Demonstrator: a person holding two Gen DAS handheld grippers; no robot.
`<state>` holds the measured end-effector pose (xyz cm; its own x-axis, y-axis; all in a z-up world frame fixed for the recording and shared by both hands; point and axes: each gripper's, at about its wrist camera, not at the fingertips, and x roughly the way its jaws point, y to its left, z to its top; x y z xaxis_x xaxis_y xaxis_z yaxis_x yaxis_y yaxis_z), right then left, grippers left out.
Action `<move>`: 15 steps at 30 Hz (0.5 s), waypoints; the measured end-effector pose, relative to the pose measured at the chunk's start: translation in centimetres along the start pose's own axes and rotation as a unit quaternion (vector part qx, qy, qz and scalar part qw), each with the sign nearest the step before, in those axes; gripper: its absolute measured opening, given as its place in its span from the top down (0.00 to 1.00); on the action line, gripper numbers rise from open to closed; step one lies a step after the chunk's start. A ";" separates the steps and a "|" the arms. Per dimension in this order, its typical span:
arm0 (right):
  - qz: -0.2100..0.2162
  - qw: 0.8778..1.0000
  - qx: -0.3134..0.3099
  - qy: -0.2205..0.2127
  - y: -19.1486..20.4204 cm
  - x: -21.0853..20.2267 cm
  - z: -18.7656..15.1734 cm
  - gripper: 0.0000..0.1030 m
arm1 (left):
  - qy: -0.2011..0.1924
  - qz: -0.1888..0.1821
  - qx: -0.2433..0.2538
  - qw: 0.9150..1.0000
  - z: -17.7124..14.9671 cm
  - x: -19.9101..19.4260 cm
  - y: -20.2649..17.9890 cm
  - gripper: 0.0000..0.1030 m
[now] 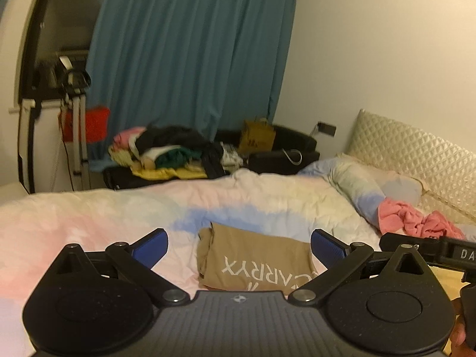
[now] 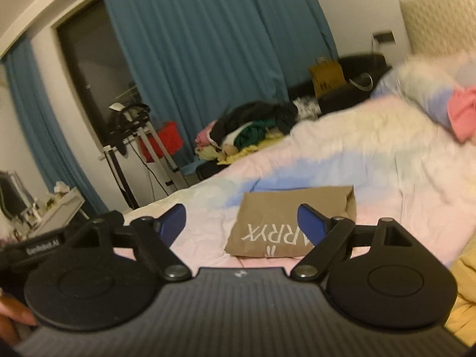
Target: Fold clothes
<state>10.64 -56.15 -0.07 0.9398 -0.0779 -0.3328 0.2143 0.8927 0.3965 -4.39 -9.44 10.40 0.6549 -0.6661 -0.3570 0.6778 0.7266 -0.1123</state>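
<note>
Left hand-held gripper [image 1: 239, 248] and right hand-held gripper [image 2: 241, 223] gape wide, holding nothing. Tan shirt [image 1: 255, 260] lies folded, lower centre, on bed [image 1: 89, 217]. Pink garment [image 1: 416, 220], right, apparently remains unfolded.

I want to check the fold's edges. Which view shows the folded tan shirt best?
The right wrist view: the folded tan shirt shows its far edge and both far corners, though slightly blurred. The left wrist view shows the shirt sharper, but the gripper body hides more of it.
</note>
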 end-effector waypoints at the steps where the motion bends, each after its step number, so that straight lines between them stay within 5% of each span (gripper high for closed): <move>1: 0.000 1.000 -0.007 -0.006 0.4 -0.4 -0.4 0.19 | -0.006 0.005 0.005 1.000 -0.2 -1.0 -0.1 0.00; 8: -0.019 0.998 -0.044 -0.037 2.1 -1.6 -4.2 0.19 | -0.047 0.035 0.036 0.998 -2.9 -5.4 -1.3 0.00; 15: -0.050 0.996 -0.068 -0.031 2.2 0.5 -7.8 0.19 | -0.038 0.050 0.021 0.998 -5.7 -4.7 -0.2 0.00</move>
<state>9.50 -50.73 -5.97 0.9312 -0.1923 -0.3097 0.2733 0.9305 0.2437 -9.53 -5.49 6.86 0.7428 -0.6022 -0.2926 0.6197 0.7838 -0.0403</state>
